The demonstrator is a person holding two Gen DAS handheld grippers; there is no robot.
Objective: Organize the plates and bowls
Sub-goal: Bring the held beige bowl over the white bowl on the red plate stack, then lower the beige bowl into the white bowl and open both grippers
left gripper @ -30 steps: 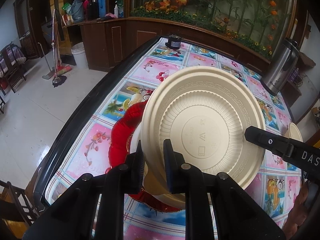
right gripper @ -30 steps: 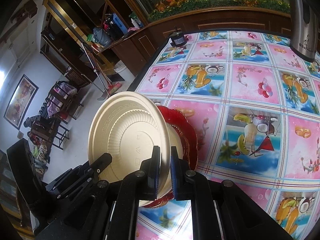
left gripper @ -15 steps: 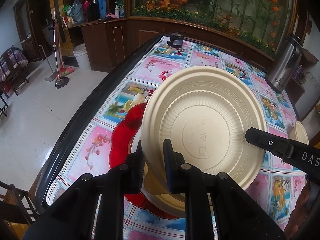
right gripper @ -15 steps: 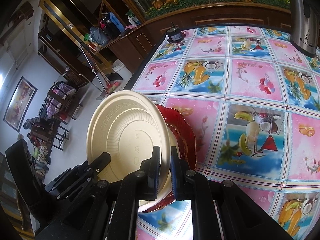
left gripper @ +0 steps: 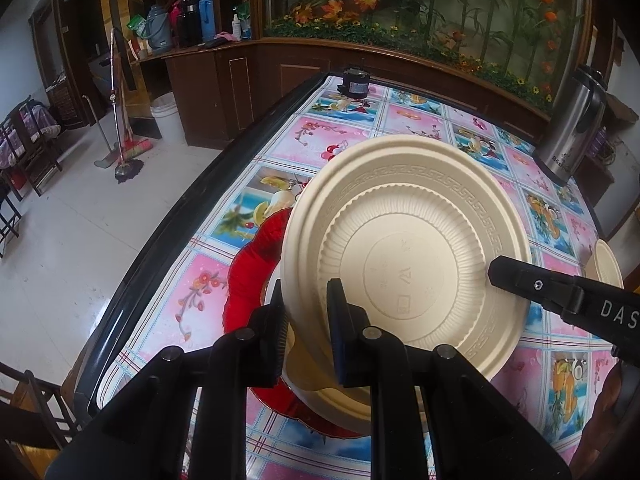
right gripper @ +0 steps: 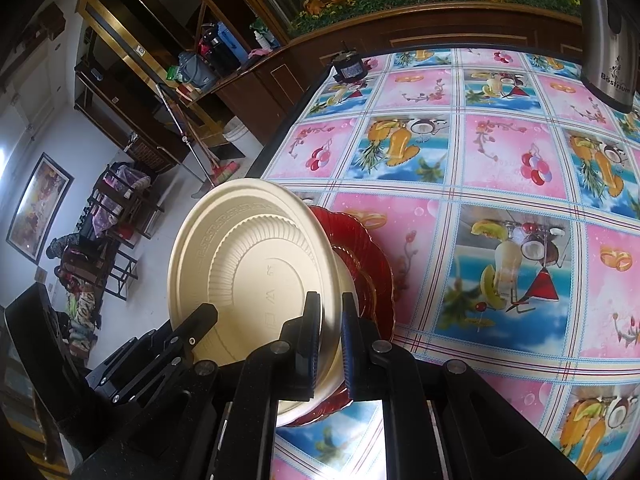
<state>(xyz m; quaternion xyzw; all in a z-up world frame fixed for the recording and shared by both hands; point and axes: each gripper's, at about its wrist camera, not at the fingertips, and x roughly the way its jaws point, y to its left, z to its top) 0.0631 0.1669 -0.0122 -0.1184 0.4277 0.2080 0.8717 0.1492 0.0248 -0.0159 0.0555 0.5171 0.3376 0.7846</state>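
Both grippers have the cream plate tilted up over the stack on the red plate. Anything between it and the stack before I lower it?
Nothing visible does. The cream plate, pinched at its rim by the left gripper and the right gripper, hangs tilted right over the cream dishes on the red plate.

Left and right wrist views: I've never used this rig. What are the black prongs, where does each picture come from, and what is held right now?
The black prongs are two-finger grippers, one in each of a person's hands, with no robot arm. Each picture comes from a camera on one gripper, looking along its fingers.

In the left wrist view, the left gripper is shut on the near rim of a cream plate, tilted so its underside faces the camera. The right gripper is shut on the same plate's rim at another spot; its finger also pokes in at the right of the left view.

Behind the plate, a red dish holding more cream ware lies on a fruit-patterned tablecloth. A steel flask stands at the far right.
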